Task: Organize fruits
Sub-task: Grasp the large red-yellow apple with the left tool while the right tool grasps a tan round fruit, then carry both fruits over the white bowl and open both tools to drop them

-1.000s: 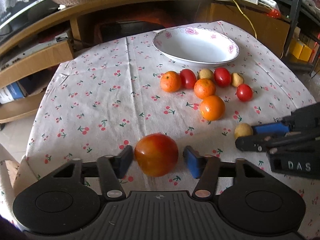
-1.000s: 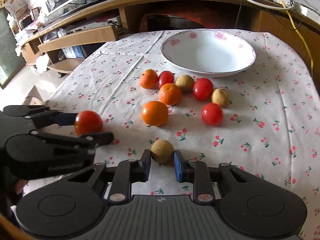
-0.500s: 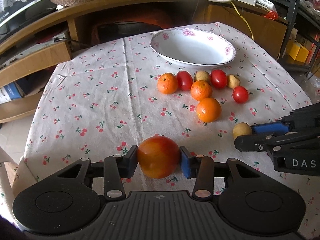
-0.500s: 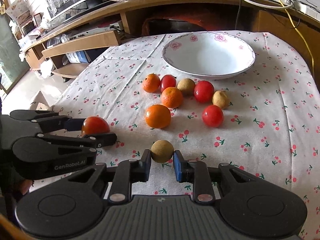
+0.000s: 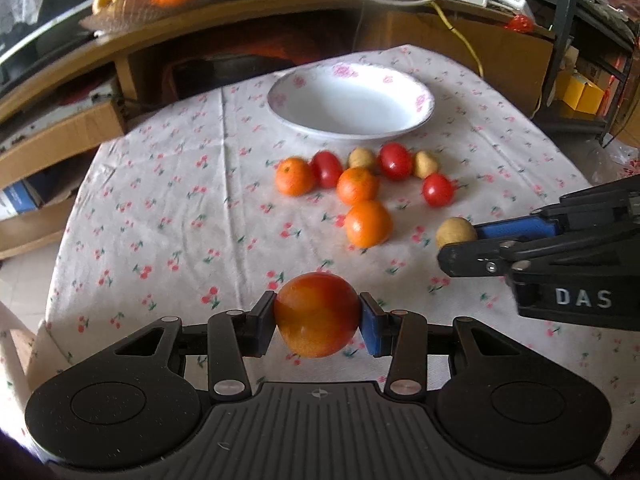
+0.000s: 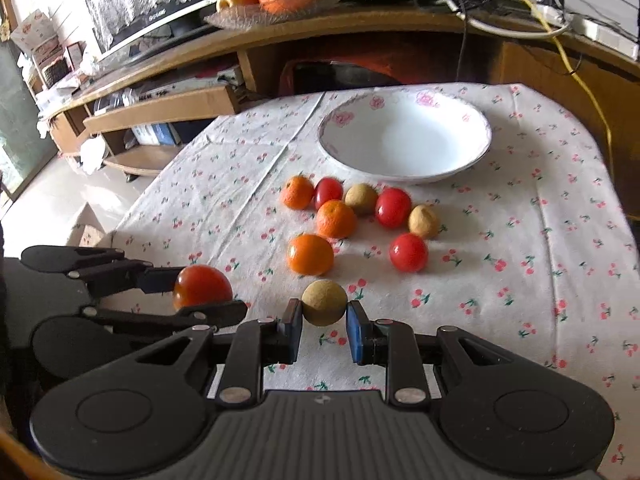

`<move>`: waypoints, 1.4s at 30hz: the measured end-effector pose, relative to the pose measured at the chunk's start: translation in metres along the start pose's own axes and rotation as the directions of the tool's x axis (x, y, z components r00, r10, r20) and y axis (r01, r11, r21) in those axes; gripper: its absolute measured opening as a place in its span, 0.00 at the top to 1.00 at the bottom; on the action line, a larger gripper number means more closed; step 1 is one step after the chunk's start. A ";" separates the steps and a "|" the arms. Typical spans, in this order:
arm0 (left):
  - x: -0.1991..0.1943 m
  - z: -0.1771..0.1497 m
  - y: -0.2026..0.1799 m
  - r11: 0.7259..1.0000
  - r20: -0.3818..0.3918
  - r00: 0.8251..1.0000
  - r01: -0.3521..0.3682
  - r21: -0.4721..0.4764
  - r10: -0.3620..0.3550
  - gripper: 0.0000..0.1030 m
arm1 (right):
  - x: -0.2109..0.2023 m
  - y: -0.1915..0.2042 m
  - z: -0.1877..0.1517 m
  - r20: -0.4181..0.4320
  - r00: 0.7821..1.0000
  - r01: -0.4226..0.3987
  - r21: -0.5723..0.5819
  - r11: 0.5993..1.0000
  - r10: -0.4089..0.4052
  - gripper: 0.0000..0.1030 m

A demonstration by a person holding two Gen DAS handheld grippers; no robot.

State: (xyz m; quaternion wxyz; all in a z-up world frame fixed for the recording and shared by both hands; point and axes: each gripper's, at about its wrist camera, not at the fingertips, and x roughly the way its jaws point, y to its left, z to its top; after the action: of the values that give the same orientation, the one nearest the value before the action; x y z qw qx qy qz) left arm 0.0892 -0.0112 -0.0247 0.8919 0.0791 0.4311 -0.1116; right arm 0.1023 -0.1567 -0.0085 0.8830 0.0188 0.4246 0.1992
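Note:
My left gripper (image 5: pixel 317 322) is shut on a large red-orange tomato (image 5: pixel 317 314), held above the near part of the cloth; the same tomato (image 6: pixel 201 286) shows at the left of the right wrist view. My right gripper (image 6: pixel 323 326) is shut on a small tan longan (image 6: pixel 324 302), also seen as the tan longan (image 5: pixel 455 233) at the right of the left wrist view. A white floral bowl (image 5: pixel 416 120) stands empty at the far side of the table. Between it and the grippers lie several oranges (image 5: pixel 368 223), small tomatoes (image 5: pixel 437 189) and longans (image 5: pixel 425 164).
A cherry-print cloth (image 5: pixel 168 208) covers the table. Behind it runs a wooden shelf unit (image 6: pixel 168 104) with a glass dish of oranges (image 6: pixel 280 4) on top and cables (image 6: pixel 520 20) trailing to the right. The floor drops away at the left.
My left gripper shut on the large tomato and lifted it off the cloth. My right gripper, shut on the longan, rose too. Both views moved up and slightly toward the bowl.

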 end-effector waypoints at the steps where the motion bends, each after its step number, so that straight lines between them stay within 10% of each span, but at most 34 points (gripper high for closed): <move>1: -0.003 0.003 -0.002 1.000 0.005 1.000 -0.005 0.006 0.005 0.50 | -0.004 0.000 0.002 0.010 1.000 0.007 0.001 1.000 -0.007 0.75; 25: 0.062 0.113 -0.001 0.998 0.061 0.998 -0.004 -0.065 0.008 0.50 | 0.036 -0.060 0.092 0.089 0.991 0.096 0.076 0.992 -0.103 0.75; 42: 0.095 0.126 -0.007 0.998 0.054 0.997 -0.055 -0.018 0.056 0.51 | 0.077 -0.090 0.105 0.060 0.992 0.106 0.116 0.988 -0.114 0.74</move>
State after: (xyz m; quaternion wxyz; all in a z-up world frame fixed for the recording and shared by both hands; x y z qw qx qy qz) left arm 0.2396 -0.0598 -0.0215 0.9066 0.0809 0.4053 -0.0853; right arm 0.2551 -0.1969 -0.0169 0.9039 0.0516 0.4058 0.1251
